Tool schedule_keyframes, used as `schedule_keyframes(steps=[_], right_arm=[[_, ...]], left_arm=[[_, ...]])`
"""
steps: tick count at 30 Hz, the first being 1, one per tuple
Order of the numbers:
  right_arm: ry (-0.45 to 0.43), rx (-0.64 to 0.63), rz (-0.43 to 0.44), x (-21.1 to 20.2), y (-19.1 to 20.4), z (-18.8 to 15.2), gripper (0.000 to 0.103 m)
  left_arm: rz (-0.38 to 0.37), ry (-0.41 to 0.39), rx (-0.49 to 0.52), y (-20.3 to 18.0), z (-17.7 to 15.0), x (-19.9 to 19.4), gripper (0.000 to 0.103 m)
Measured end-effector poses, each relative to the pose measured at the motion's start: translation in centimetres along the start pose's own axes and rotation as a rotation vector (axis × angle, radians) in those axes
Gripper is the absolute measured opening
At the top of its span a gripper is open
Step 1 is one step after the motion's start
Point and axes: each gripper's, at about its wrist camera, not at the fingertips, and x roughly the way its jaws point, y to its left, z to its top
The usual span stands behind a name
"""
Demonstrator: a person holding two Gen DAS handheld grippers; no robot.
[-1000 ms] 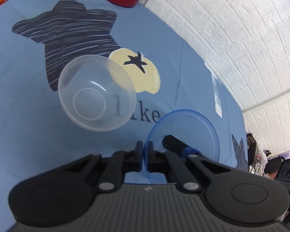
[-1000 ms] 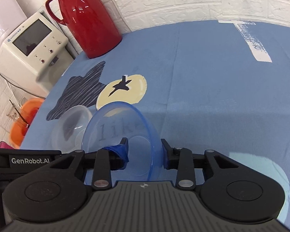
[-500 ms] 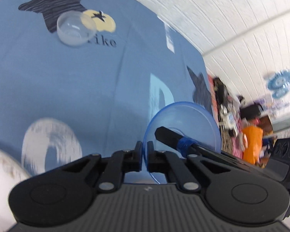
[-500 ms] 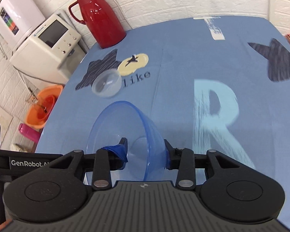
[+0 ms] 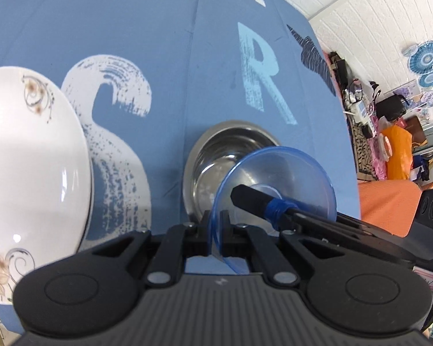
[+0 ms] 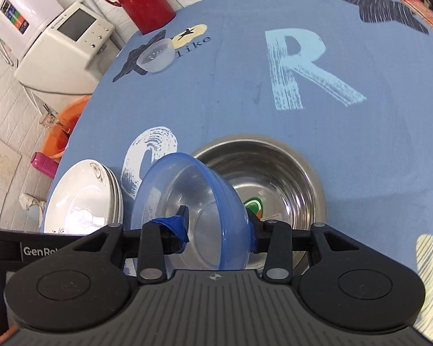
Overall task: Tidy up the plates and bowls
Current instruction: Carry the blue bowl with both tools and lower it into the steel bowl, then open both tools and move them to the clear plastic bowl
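While tilted over the steel bowl (image 6: 277, 167), blue bowl (image 6: 216, 201) between both grippers' fingers (image 6: 182, 216).

Both grippers have carried the blue bowl (image 6: 193, 213) away from the clear bowl (image 6: 156, 54) near the surface's far edge to the near edge, where it now hangs tilted over the steel bowl (image 6: 274, 167) beside the white plates (image 6: 83, 199).
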Motion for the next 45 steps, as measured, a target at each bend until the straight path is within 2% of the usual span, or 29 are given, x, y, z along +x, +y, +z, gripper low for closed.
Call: schedule_keyframes(steps=[11, 12, 15, 16, 18, 20, 24, 27, 29, 31, 35, 39, 42, 45], right_arm=[[-0.009, 0.034, -0.008, 1.1, -1.2, -0.1, 0.025], [-0.012, 0.033, -0.012, 1.0, -1.3, -0.1, 0.025], [-0.045, 0.05, -0.008, 0.0, -1.8, 0.1, 0.025], [-0.06, 0.055, -0.007, -0.5, -1.9, 0.3, 0.026], [-0.076, 0.058, -0.002, -1.2, -2.0, 0.5, 0.026], [-0.097, 0.055, -0.01, -2.0, -2.0, 0.7, 0.026], [-0.13, 0.063, -0.015, -3.2, -2.5, 1.0, 0.027], [-0.143, 0.079, -0.039, -3.6, -3.1, 1.7, 0.027], [-0.142, 0.118, -0.044, -3.5, -3.7, 2.5, 0.027], [-0.14, 0.151, -0.059, -3.3, -3.9, 3.3, 0.028], [-0.109, 0.185, -0.159, -1.9, -2.7, 6.1, 0.028], [-0.088, 0.117, -0.118, 0.1, -0.5, 9.0, 0.029], [-0.077, 0.009, -0.077, 2.2, 2.2, 11.7, 0.029], [-0.037, -0.089, -0.06, 5.1, 4.9, 14.4, 0.03]], left_arm=[[0.039, -0.004, 0.029, 0.2, 0.4, 1.7, 0.0], [0.027, -0.004, 0.03, 0.2, 0.5, 1.6, 0.011], [-0.013, -0.008, 0.028, 0.3, 0.7, 1.0, 0.057], [-0.018, -0.016, 0.038, 0.1, 0.8, 0.7, 0.062], [-0.007, -0.024, 0.064, -0.5, 0.9, 0.3, 0.062], [-0.002, 0.001, 0.078, -0.7, 1.1, 0.3, 0.063], [-0.046, 0.042, 0.054, 0.0, 1.5, -0.1, 0.063], [-0.092, 0.02, 0.047, 0.7, 2.0, -1.9, 0.063], [-0.104, -0.022, 0.05, 1.3, 2.9, -3.7, 0.063], [-0.094, -0.085, 0.038, 2.4, 4.4, -5.8, 0.063], [-0.033, -0.215, -0.022, 5.9, 8.1, -9.6, 0.064], [0.038, -0.278, -0.085, 9.9, 12.1, -11.7, 0.064], [0.088, -0.296, -0.113, 12.5, 14.7, -11.9, 0.064], [0.107, -0.289, -0.132, 14.8, 17.6, -11.0, 0.064]])
